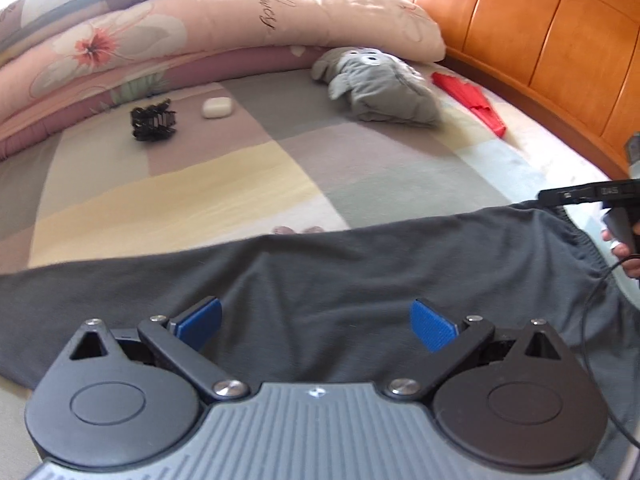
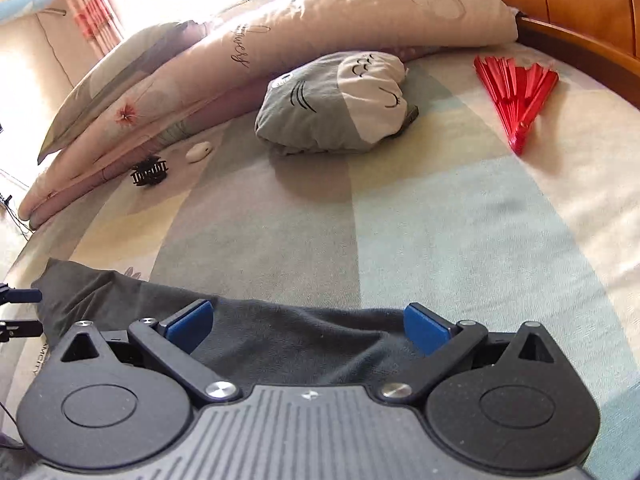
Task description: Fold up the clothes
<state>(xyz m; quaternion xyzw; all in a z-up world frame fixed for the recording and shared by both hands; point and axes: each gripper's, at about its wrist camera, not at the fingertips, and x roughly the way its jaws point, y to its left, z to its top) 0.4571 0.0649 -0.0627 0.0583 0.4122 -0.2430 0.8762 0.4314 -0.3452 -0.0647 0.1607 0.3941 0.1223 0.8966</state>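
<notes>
**Both grippers spread over a dark garment on a bed**

Left wrist view: the left gripper sits low over a dark grey garment that lies flat across the near part of the bed. Its jaws stand wide apart, with cloth visible between the blue pads and nothing clamped. The garment's gathered waistband lies at the right, beside part of the other tool and a hand at the frame edge. A black cable runs over the cloth there.

Right wrist view: the right gripper is over the same garment near its far edge; its jaws are also wide apart and hold nothing. The garment covers only the near left part of the patchwork sheet.

Farther back on the bed lie a grey plush cushion, a red fan, a black hair clip and a small white case just beside it. A folded floral quilt runs along the far side, against a wooden headboard
</notes>
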